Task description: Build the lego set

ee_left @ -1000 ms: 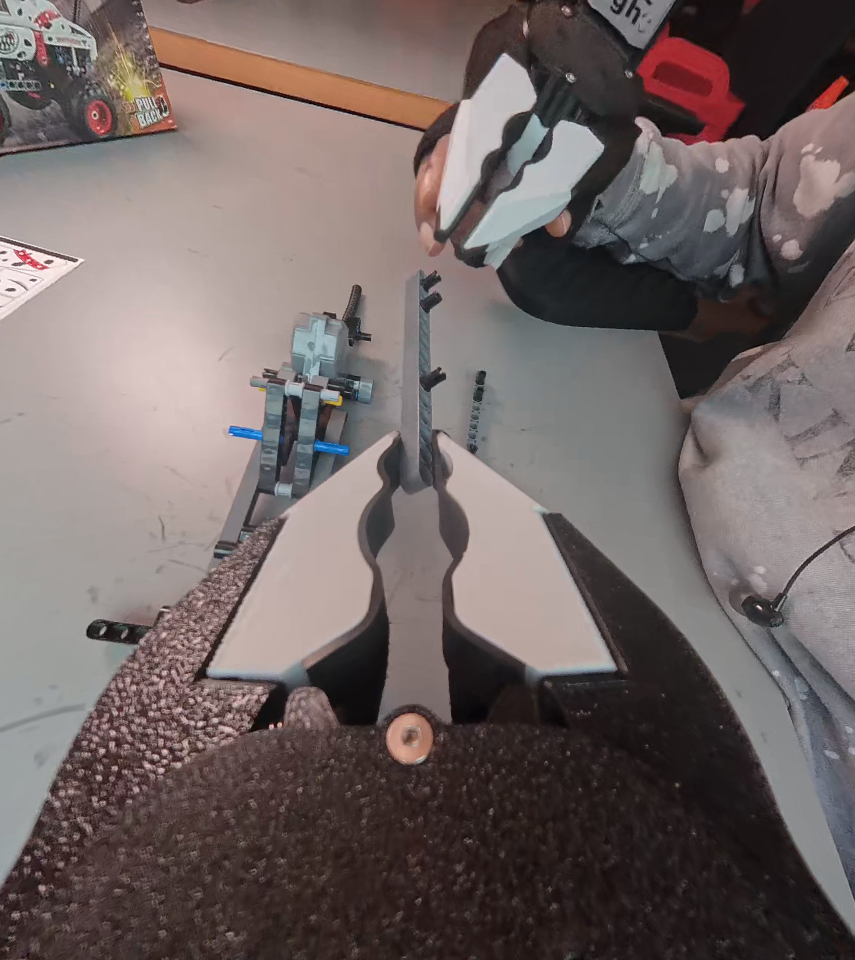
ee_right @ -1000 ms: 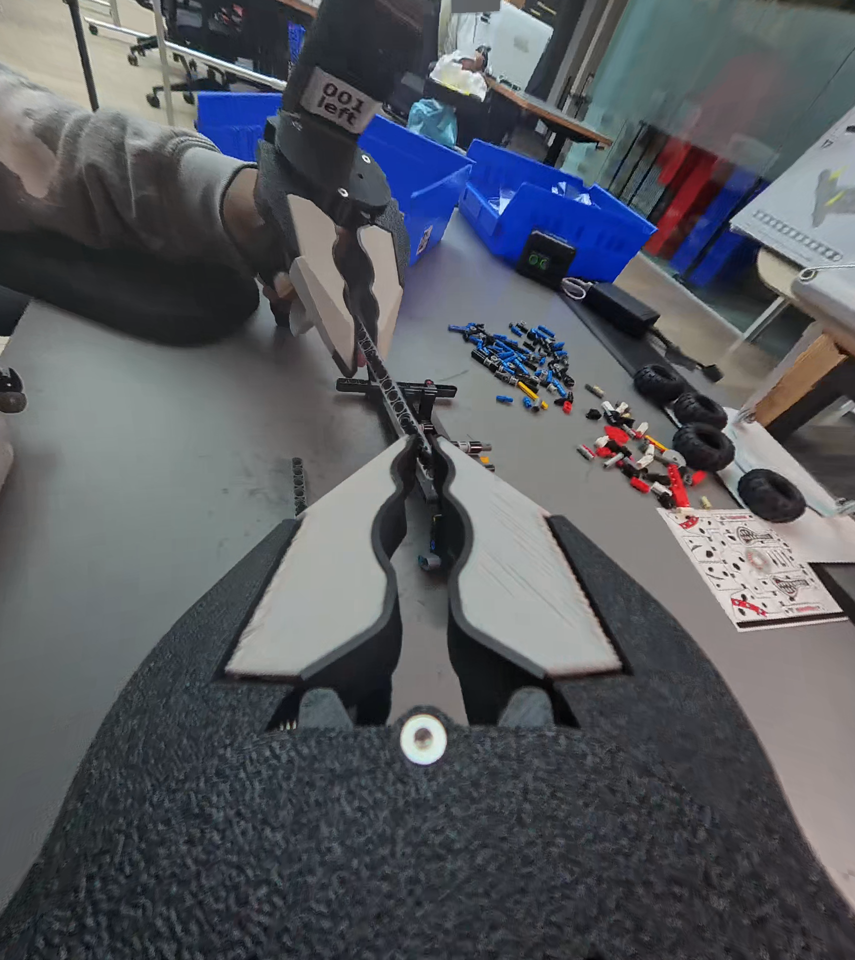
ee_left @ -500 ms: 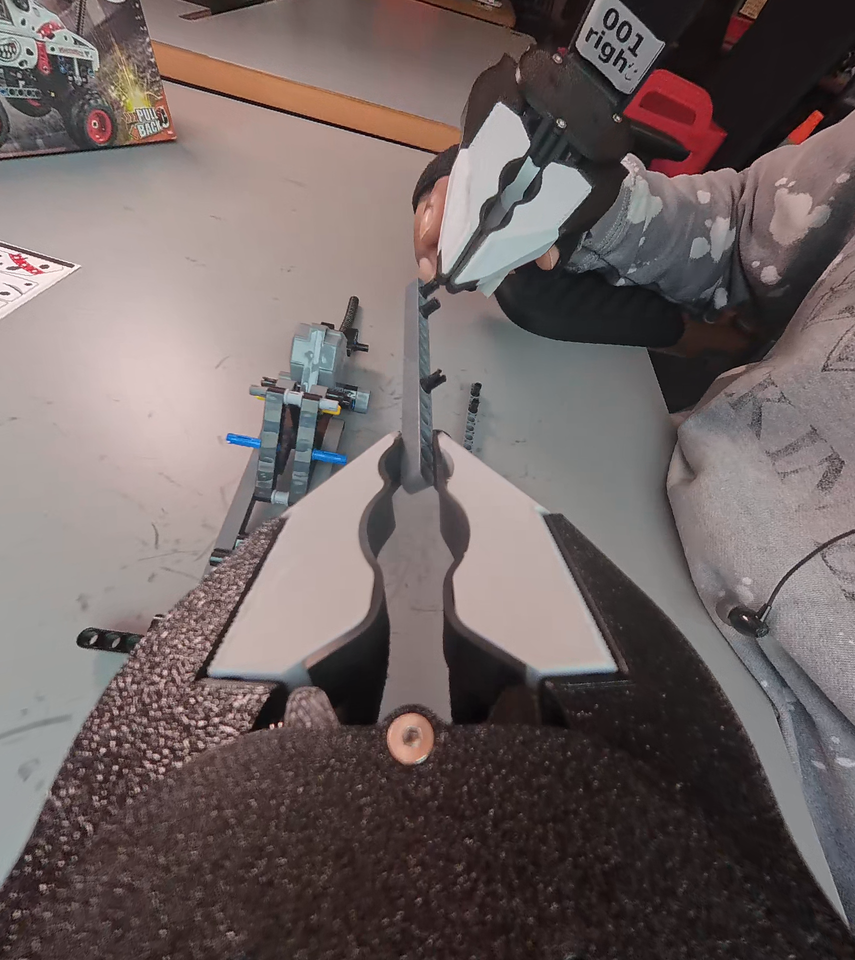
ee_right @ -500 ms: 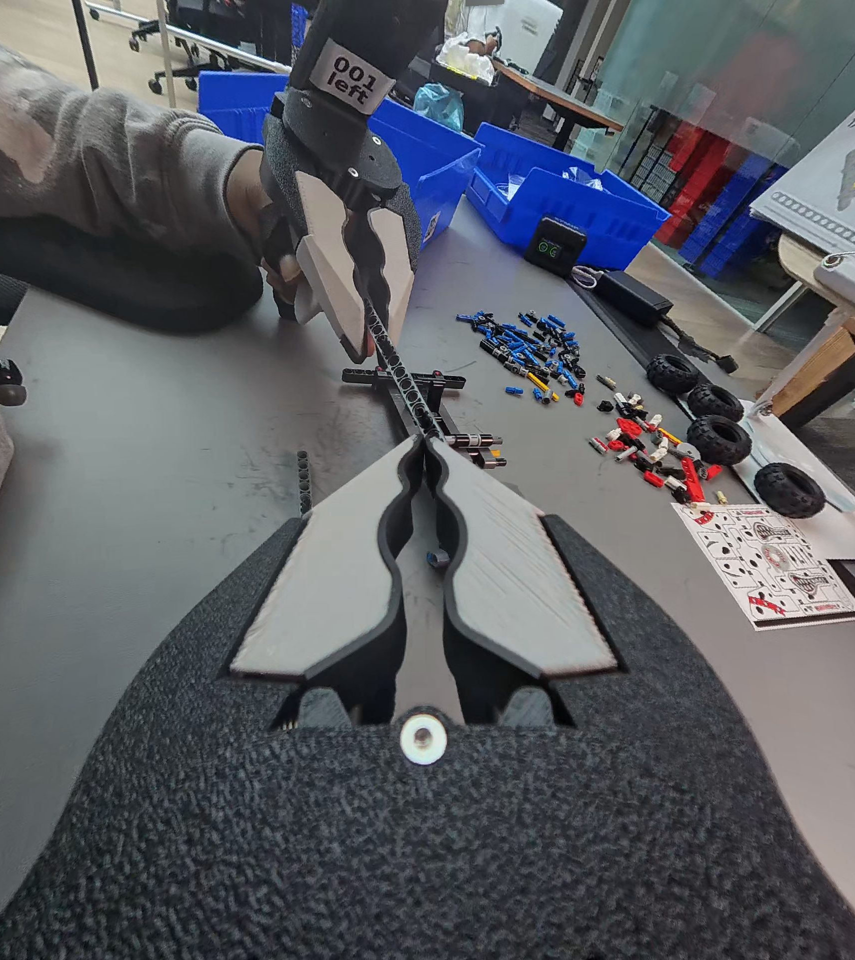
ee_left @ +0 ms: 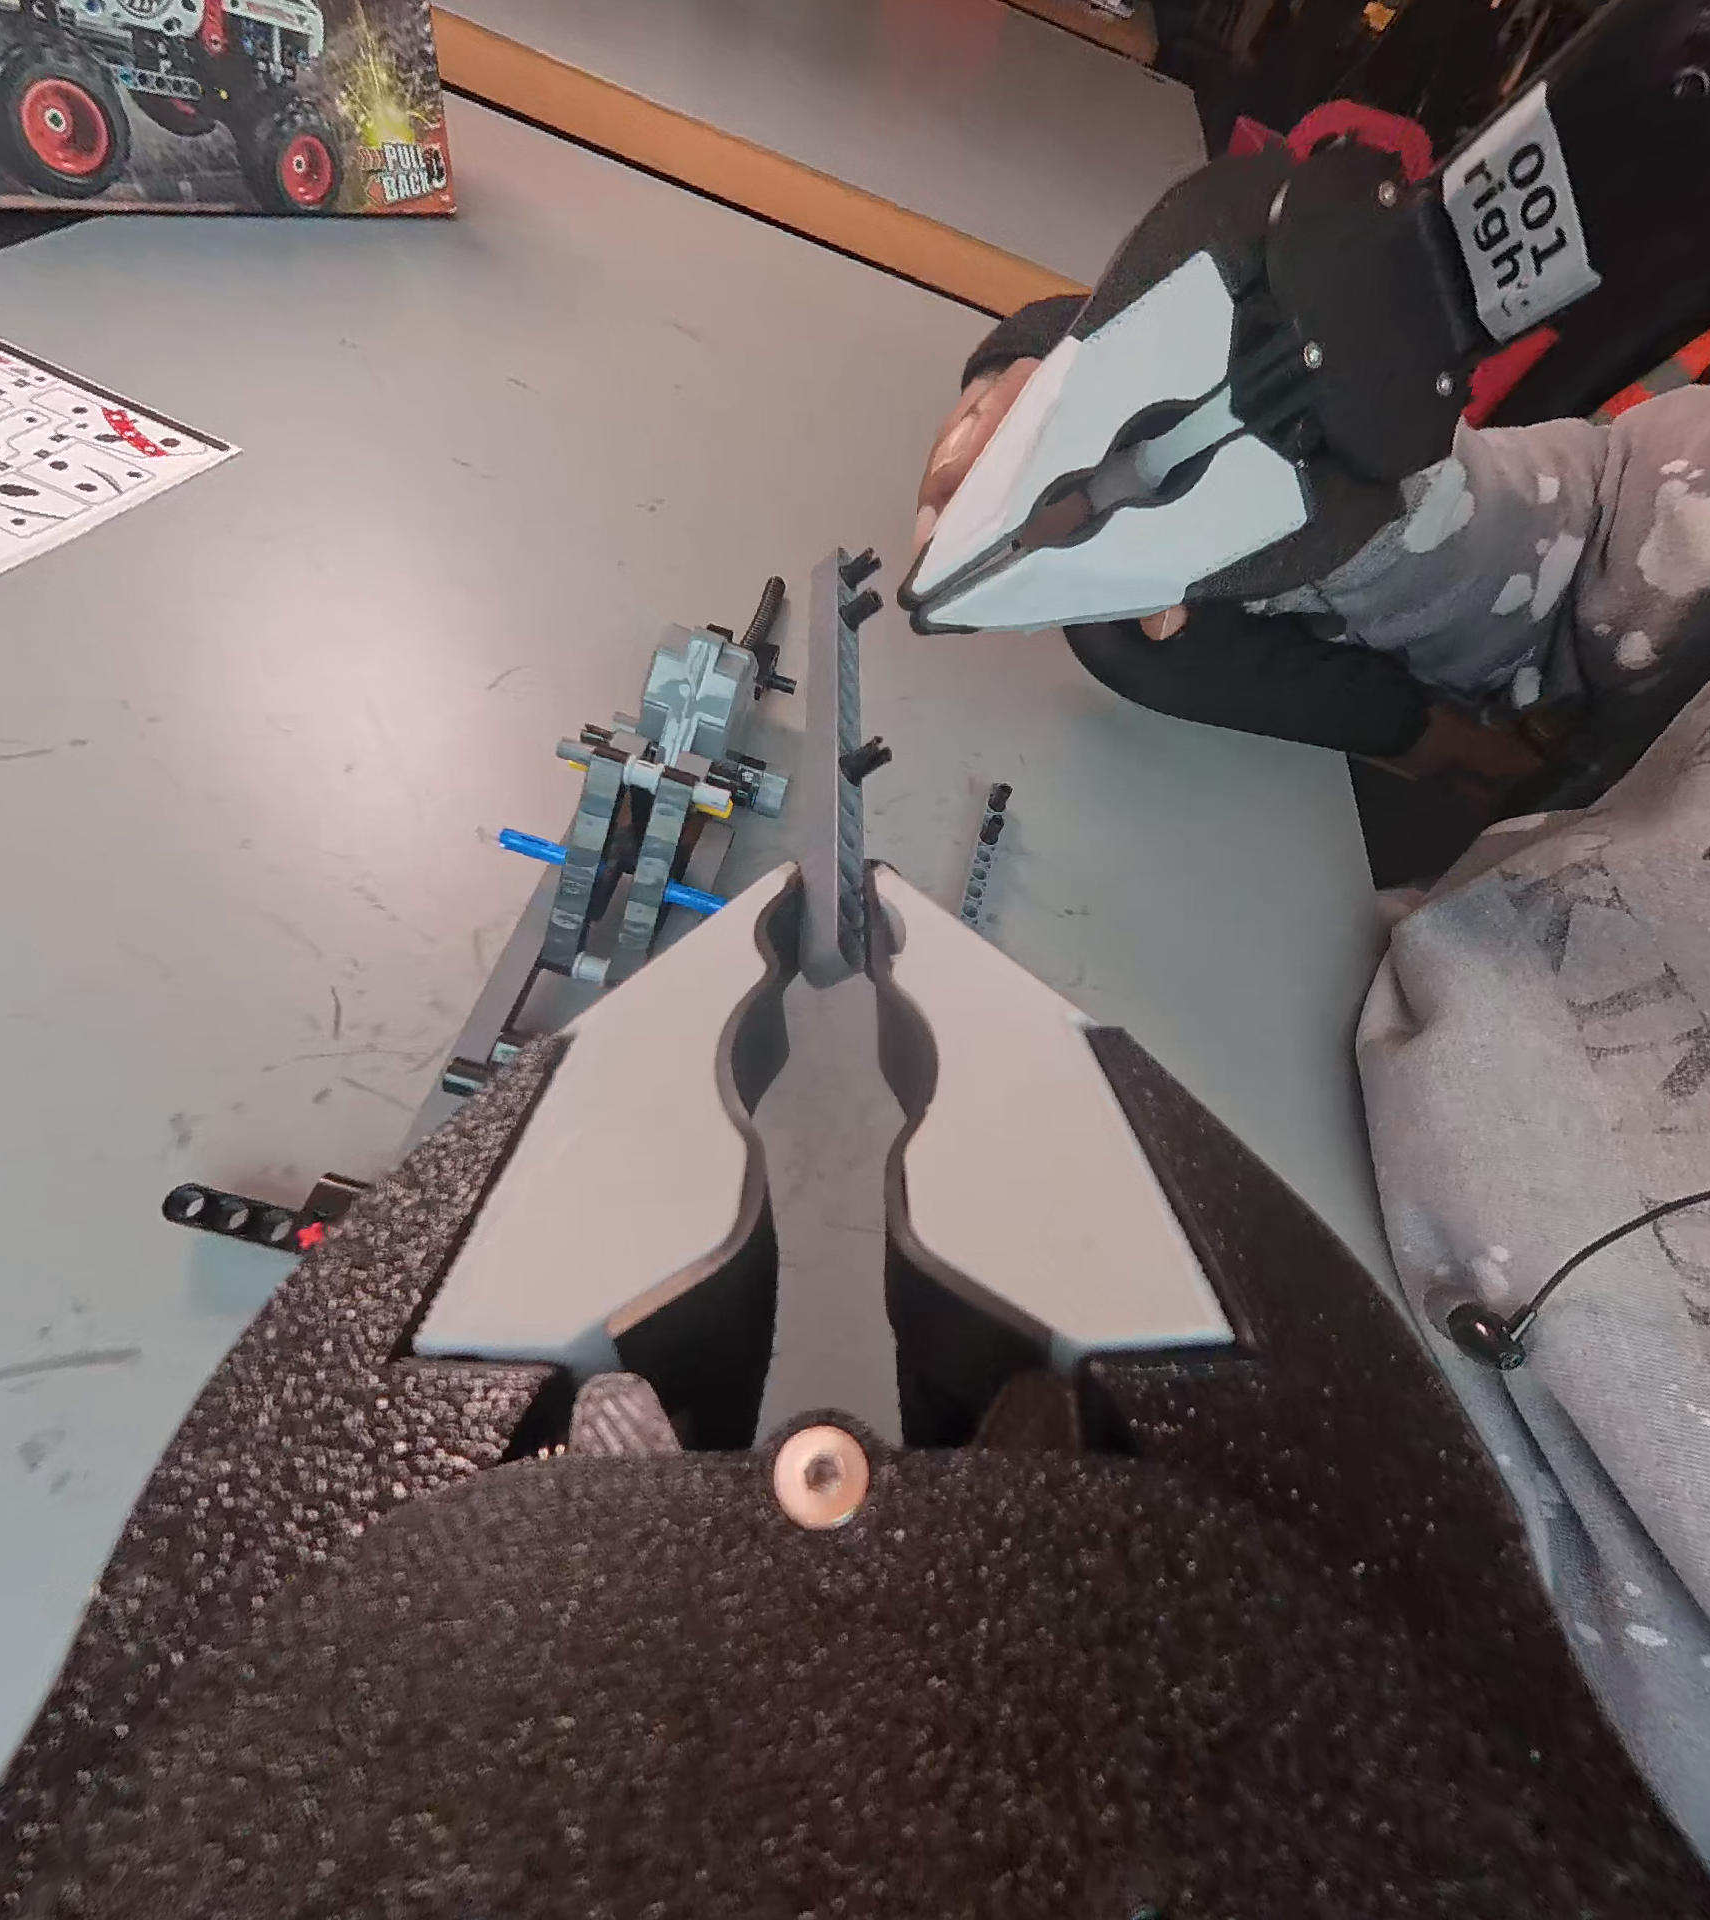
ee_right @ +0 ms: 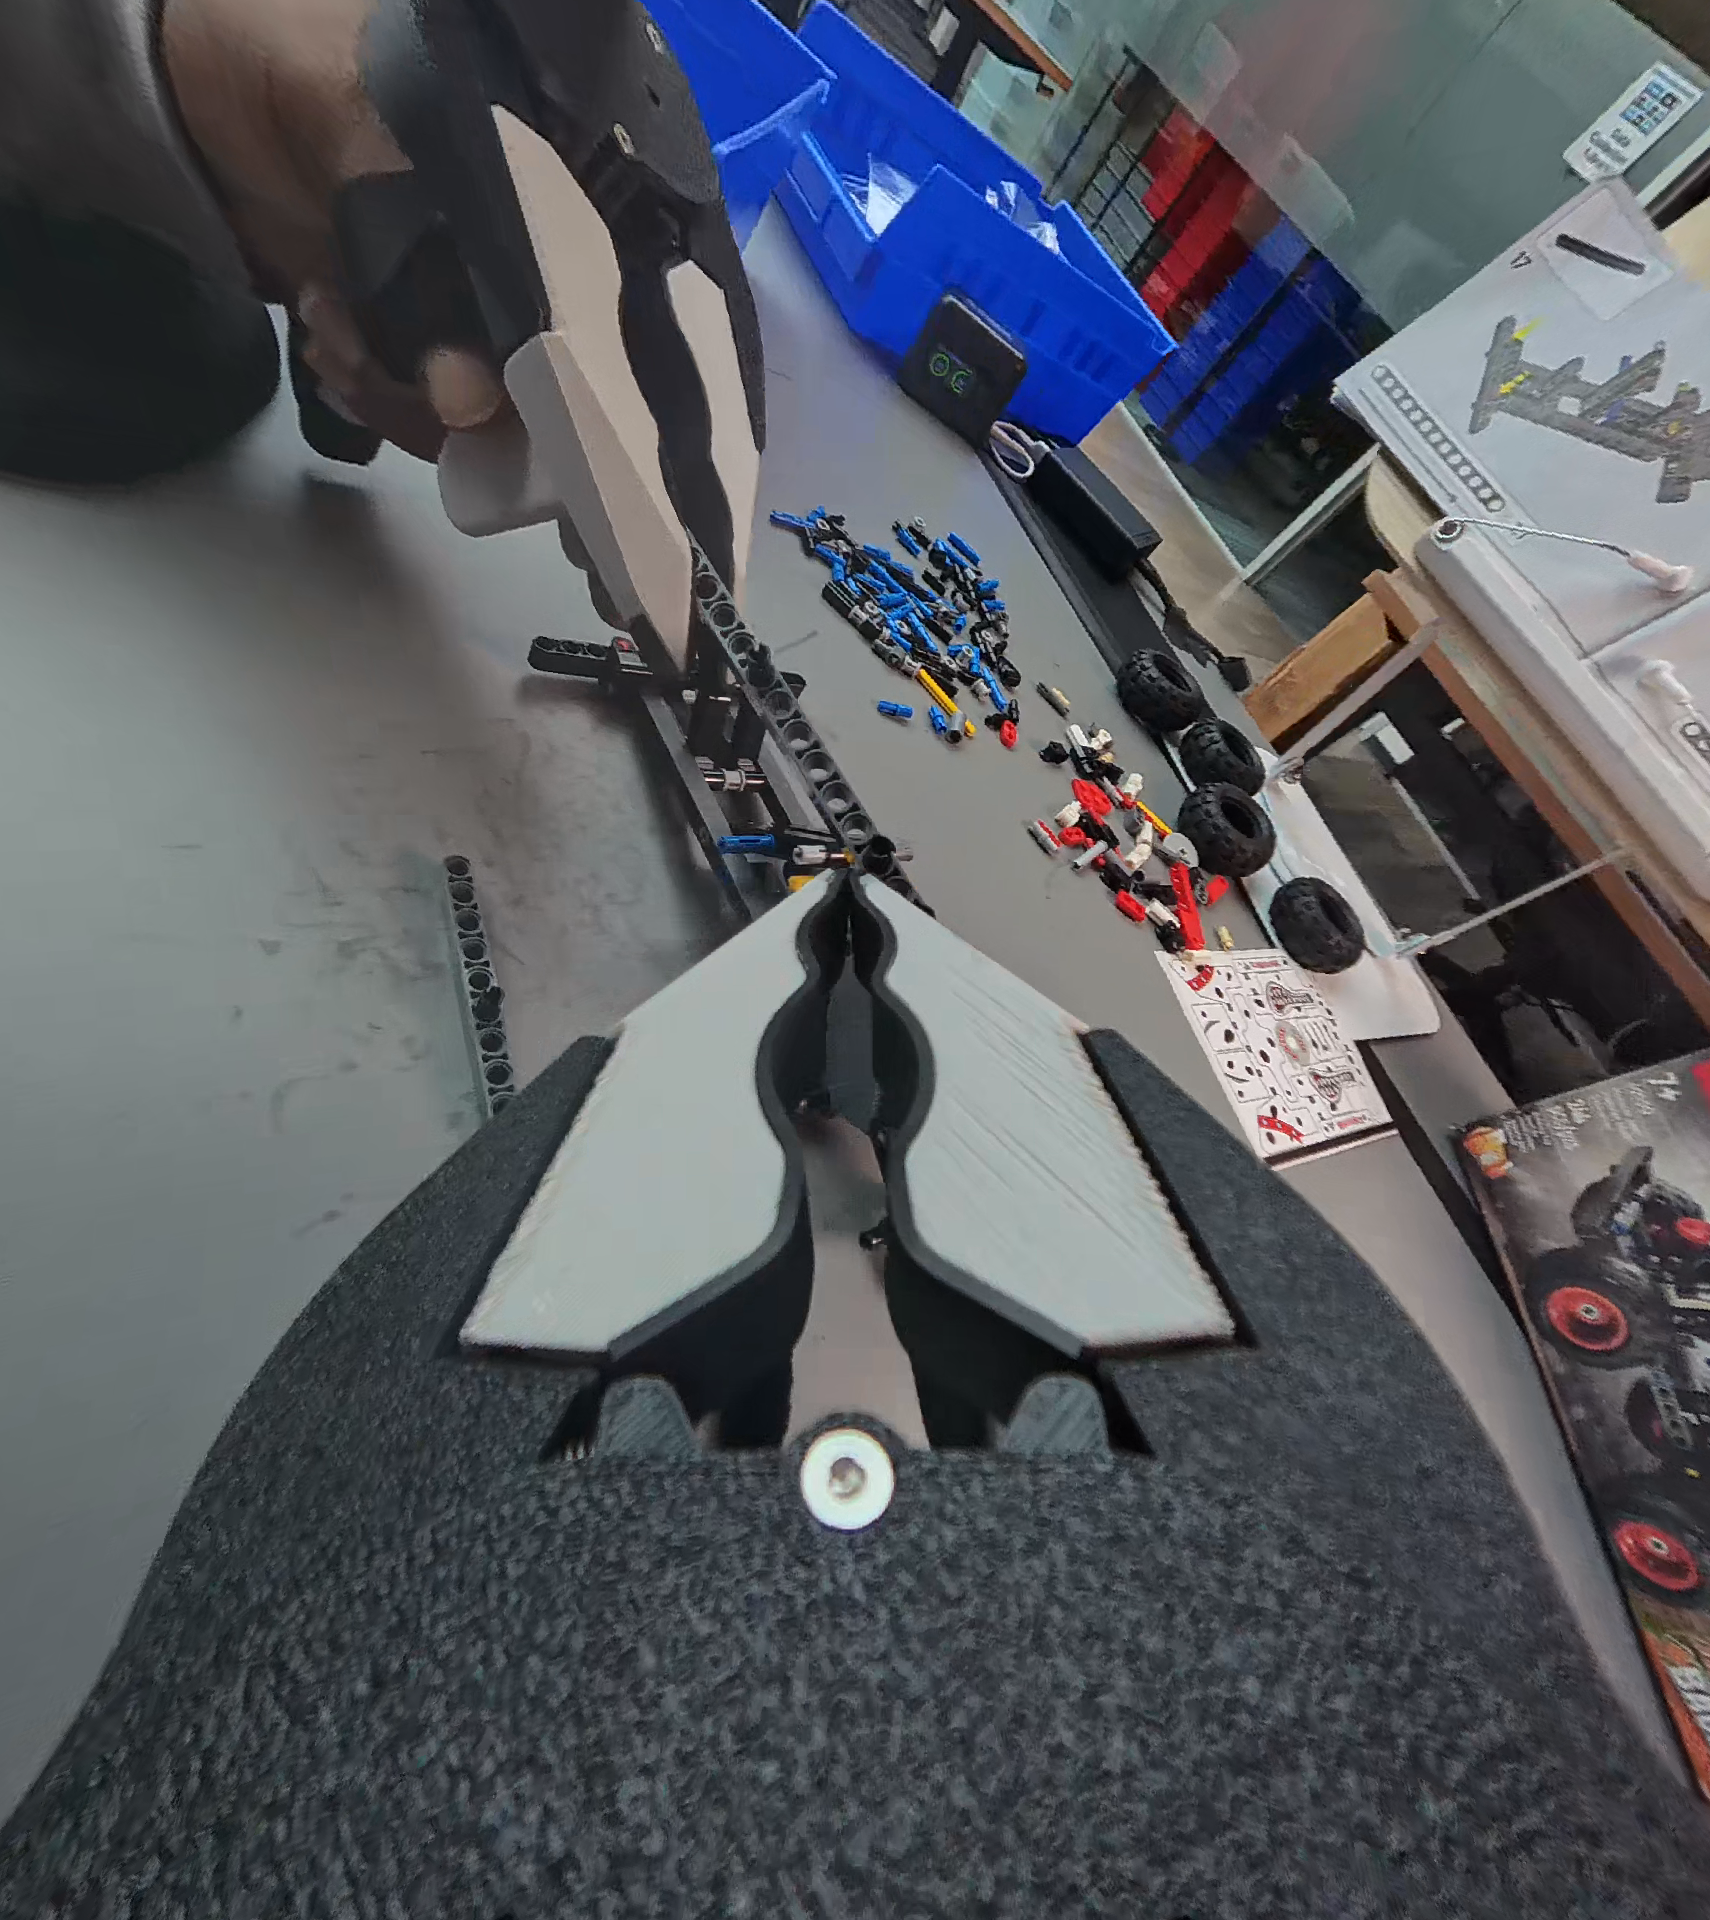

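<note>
Between the tips of the left claw [ee_left: 835, 914], a long grey technic beam [ee_left: 838, 769] is clamped by its near end and held above the desk [ee_left: 311, 644]. Its long axis runs straight away from that claw, the far end pointing toward the right claw [ee_left: 918, 608], and three black pins [ee_left: 861, 597] jut from its right face. The right claw is pinched nearly closed, its tips just beside the two far pins; whether it carries a part I cannot tell. Seating those pins likely calls for a square push along each pin's axis while the left grip stays firm, so the beam does not pivot. A partly built chassis [ee_left: 653, 810] lies on the desk just left of the beam.
</note>
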`<action>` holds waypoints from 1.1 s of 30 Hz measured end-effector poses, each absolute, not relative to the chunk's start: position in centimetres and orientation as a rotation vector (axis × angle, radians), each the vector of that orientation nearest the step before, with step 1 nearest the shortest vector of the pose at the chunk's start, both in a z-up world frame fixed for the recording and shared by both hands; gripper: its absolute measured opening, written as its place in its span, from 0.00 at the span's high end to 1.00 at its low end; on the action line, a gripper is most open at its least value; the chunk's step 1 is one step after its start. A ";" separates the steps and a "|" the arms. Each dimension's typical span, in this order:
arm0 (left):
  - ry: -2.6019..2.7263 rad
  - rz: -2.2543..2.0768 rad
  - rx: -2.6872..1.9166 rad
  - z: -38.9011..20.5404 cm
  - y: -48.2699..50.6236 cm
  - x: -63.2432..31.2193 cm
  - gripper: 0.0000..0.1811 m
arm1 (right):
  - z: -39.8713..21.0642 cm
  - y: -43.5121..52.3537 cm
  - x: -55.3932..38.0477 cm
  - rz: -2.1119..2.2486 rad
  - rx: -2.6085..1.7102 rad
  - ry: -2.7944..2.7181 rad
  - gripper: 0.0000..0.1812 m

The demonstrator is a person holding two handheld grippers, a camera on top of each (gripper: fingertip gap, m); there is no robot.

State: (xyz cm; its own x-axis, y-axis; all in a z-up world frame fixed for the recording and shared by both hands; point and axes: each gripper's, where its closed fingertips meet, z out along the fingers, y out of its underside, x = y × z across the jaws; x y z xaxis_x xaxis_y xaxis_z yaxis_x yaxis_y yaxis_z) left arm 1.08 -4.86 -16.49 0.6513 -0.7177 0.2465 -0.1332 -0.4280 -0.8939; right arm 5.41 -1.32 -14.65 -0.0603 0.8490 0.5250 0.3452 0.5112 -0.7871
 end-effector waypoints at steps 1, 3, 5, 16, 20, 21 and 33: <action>0.660 -0.793 -1.929 -16.4 -4.9 1.1 0.94 | -14.7 -1.3 5.3 0.540 -1.032 -1.637 1.00; 0.650 -0.822 -1.924 -16.3 -5.0 1.3 0.94 | -14.8 -1.1 5.2 0.495 -1.035 -1.623 1.00; 0.637 -0.841 -1.922 -16.1 -5.0 1.3 0.94 | -14.9 -0.8 5.2 0.452 -1.034 -1.624 1.00; 0.598 -0.855 -1.946 -16.4 -4.8 1.2 0.94 | -14.5 -1.8 4.8 0.510 -1.005 -1.613 1.00; 0.601 -0.849 -1.950 -16.5 -4.8 1.2 0.94 | -14.7 -1.6 4.8 0.501 -1.016 -1.614 1.00; 0.603 -0.843 -1.954 -16.5 -4.8 1.2 0.94 | -14.8 -1.6 4.8 0.506 -1.018 -1.614 1.00; 0.610 -0.843 -1.963 -16.7 -4.9 1.5 0.94 | -15.4 -2.0 4.1 0.465 -1.006 -1.616 1.00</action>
State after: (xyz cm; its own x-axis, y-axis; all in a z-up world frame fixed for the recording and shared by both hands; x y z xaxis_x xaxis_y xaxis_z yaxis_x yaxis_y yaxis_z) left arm 1.47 -4.90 -16.68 0.6479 -0.6913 0.3199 -0.0877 -0.4848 -0.8702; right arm 4.07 -1.97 -15.39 -0.0153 0.8035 0.5952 0.3636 0.5590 -0.7452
